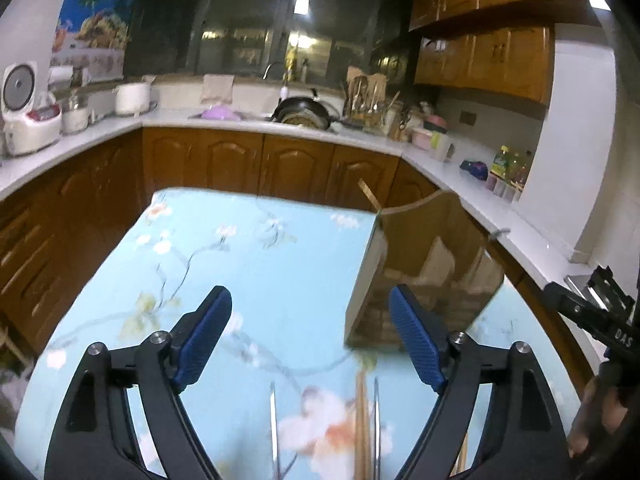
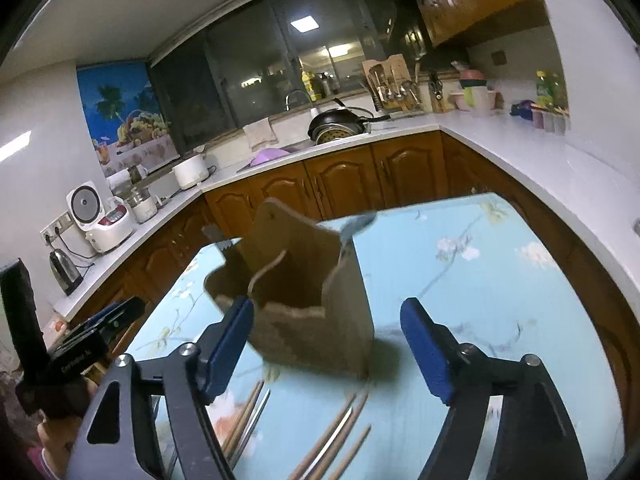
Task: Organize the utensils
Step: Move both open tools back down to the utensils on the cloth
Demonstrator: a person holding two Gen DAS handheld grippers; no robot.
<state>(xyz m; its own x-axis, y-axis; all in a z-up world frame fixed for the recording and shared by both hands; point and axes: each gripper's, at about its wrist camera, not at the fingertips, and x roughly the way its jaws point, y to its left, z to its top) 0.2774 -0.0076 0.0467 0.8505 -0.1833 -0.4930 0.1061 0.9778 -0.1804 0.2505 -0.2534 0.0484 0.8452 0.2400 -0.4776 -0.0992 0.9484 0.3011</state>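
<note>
Both my grippers stand released, nothing between the pads: left gripper (image 1: 310, 334), right gripper (image 2: 326, 344). The wooden utensil holder (image 2: 308, 304) stands on the floral table (image 2: 500, 280) at twelve o'clock of the right one. Chopsticks (image 2: 332, 432) lie below, blurred, partly hidden behind my fingers; their count I cannot tell.

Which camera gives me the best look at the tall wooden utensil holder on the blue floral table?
The right wrist view: the tall wooden utensil holder stands whole near centre, open top and spoon handle visible. The left wrist view shows only its side, partly hidden behind a blue finger pad.
</note>
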